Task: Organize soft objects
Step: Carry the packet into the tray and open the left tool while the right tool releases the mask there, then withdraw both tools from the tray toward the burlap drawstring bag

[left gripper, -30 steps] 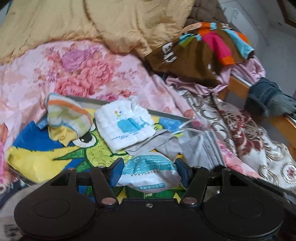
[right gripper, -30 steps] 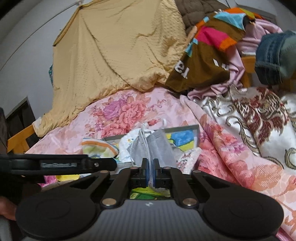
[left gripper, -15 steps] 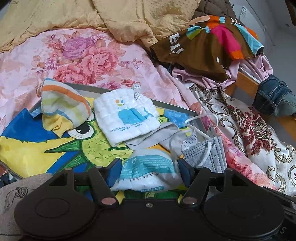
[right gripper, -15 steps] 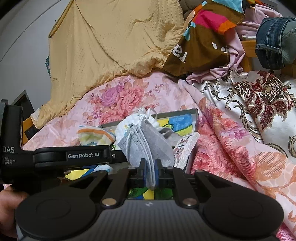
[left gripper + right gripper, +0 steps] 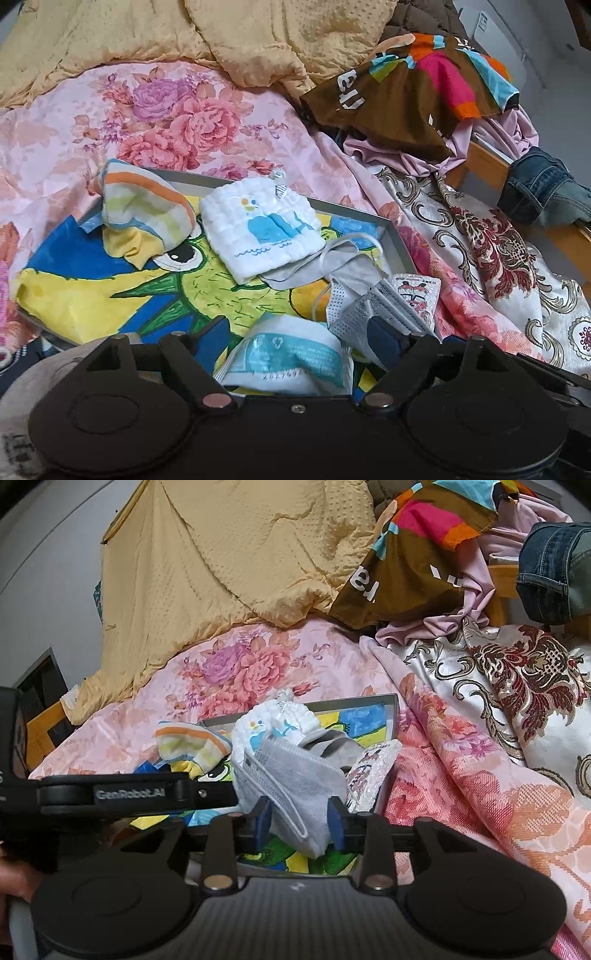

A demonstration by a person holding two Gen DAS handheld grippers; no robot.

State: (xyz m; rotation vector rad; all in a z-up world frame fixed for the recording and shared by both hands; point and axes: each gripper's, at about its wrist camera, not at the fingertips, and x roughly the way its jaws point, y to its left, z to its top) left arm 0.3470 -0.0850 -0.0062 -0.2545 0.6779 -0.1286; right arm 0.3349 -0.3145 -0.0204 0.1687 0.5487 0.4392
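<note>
Right hand-held gripper (image 5: 299,825) has just been opening, and the grey face mask (image 5: 295,782) sits between its blue pads, slack rather than pinched, drooping onto the tray (image 5: 391,716). The mask's long axis runs from ten o'clock down to four o'clock across the jaws. Left hand-held gripper (image 5: 299,345) has just been widening too, pads apart around the sealed mask packet (image 5: 291,356) without pressing it. The right is clearly nearer the grey mask, which lies at two o'clock from the left. In the tray: a striped cloth (image 5: 147,210), a white whale cloth (image 5: 258,225), a small printed sachet (image 5: 417,295) at the right rim.
</note>
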